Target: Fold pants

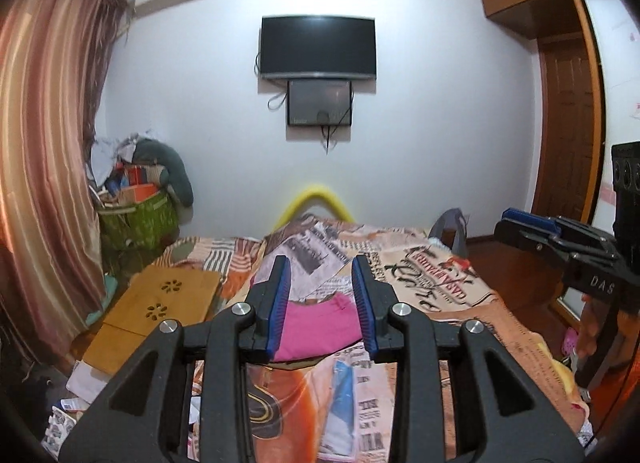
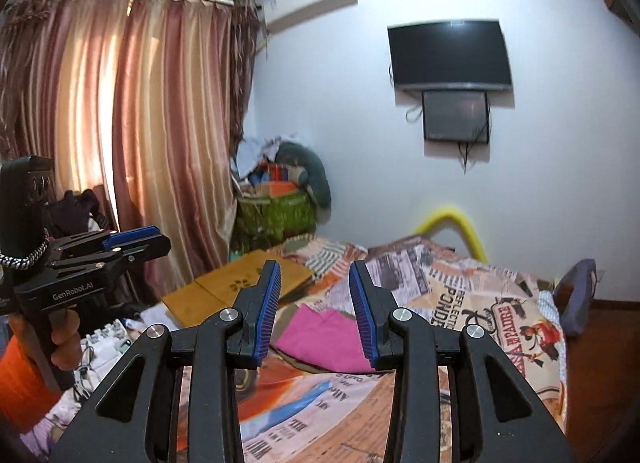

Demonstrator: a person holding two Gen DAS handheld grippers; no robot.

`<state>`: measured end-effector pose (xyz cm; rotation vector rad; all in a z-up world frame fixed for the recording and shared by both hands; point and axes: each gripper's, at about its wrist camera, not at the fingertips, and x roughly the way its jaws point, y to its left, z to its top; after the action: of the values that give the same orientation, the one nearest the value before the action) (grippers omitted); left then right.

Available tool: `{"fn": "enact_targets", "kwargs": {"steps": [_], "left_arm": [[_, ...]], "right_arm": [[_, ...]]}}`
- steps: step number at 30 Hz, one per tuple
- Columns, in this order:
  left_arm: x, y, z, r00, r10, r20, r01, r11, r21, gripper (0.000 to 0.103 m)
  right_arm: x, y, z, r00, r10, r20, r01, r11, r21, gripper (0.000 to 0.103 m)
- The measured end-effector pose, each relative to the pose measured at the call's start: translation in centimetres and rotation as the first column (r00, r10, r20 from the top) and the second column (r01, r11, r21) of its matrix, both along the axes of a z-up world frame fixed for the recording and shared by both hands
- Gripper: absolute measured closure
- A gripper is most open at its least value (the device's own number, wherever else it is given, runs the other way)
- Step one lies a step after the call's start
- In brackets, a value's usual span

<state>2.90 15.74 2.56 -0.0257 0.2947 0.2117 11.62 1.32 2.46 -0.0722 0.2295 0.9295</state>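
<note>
Fingers of both the left gripper and right gripper are held apart and empty above the bed, where the pink pants lie folded, so any edge should be pinched squarely and low.

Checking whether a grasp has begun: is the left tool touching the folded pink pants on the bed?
Apart. The right wrist view shows the left tool held up in the air, far left of the folded pink pants on the patterned bedspread.
</note>
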Motion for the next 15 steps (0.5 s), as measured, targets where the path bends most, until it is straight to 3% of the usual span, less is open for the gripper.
{"fn": "enact_targets", "kwargs": {"steps": [8,11,13,15], "left_arm": [[-4.2,-3.3,0.0,0.997,0.031,0.077,-0.032,0.999,0.008,0.051],[-4.9,-3.9,-0.1,0.995,0.037,0.094,-0.038,0.999,0.011,0.037],[-5.3,-4.1,-0.3,0.995,0.030,0.100,-0.031,0.999,0.008,0.016],[-5.7,-4.4,-0.3,0.991,0.044,0.123,-0.046,0.999,0.018,0.006]], "right_arm": [[-3.1,-1.2,-0.4,0.996,-0.064,0.060,0.061,0.997,0.055,0.036],[-3.8,-1.6,-0.3,0.994,-0.086,0.071,0.080,0.993,0.083,0.022],[-4.0,-1.7,-0.2,0.991,-0.108,0.082,0.101,0.991,0.089,0.016],[-4.0,-1.6,-0.1,0.989,-0.122,0.084,0.114,0.989,0.092,0.010]]}}
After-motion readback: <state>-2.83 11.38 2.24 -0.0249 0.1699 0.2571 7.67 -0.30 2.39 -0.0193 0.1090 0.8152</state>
